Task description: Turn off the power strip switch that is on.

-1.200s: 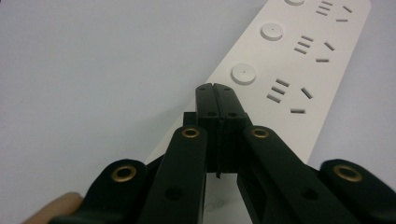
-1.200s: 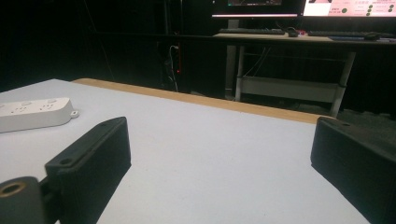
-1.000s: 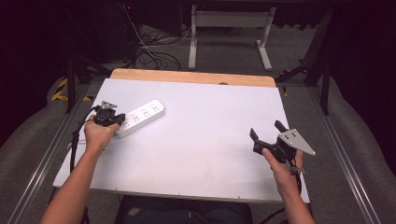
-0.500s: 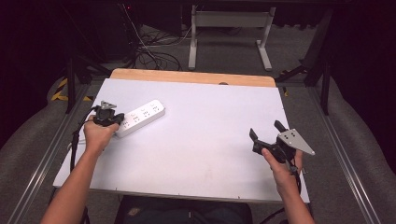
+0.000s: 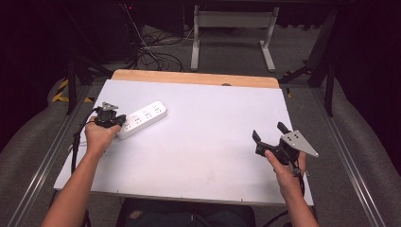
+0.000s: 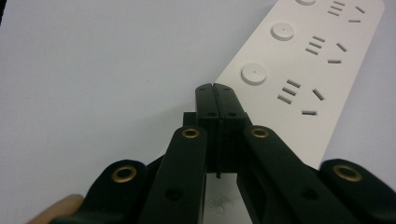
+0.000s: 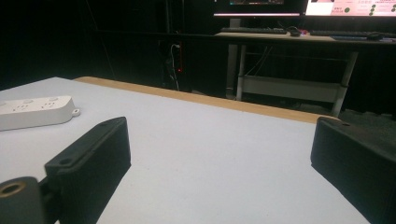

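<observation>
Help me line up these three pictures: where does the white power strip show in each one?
High view: the power strip lies at the left of the white table, by the left hand-held gripper.
Left gripper view: it runs from upper right down to the shut jaws.
Right gripper view: one end shows at the far left.
Shared landmark: the table's wooden far edge.

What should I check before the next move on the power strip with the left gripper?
1. Left gripper jaws shut, nothing between them: ok.
2. Its tips at the near end of the power strip: ok; contact cannot tell.
3. Power strip lying flat, sockets up: ok.
4. Right gripper open, well apart from the strip: ok.
5. Table bare between the grippers: ok.
</observation>
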Action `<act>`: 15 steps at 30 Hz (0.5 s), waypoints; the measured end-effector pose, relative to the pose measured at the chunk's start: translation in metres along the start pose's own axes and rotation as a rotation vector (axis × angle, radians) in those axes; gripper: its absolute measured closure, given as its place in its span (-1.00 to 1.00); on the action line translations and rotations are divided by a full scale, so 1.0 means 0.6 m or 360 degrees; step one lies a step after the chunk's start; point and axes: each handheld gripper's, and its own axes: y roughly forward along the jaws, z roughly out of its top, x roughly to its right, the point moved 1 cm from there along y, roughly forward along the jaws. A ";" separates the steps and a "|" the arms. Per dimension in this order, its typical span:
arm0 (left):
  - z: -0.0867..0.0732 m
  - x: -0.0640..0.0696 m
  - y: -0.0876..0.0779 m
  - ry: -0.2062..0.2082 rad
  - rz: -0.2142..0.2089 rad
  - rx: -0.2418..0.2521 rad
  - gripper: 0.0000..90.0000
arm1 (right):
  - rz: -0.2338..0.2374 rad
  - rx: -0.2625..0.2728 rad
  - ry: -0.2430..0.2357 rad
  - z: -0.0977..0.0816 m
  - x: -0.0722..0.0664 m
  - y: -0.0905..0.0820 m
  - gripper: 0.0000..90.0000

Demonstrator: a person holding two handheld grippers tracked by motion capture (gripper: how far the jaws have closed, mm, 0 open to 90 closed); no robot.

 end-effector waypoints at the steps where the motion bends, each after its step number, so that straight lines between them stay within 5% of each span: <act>1: 0.000 0.000 0.000 -0.0006 -0.0003 0.0001 1.00 | -0.0001 0.0000 -0.0001 0.000 0.000 0.000 -0.88; 15: 0.004 -0.003 -0.006 -0.0016 -0.0019 -0.0005 1.00 | 0.0007 -0.0015 -0.0002 -0.002 -0.003 0.004 -0.88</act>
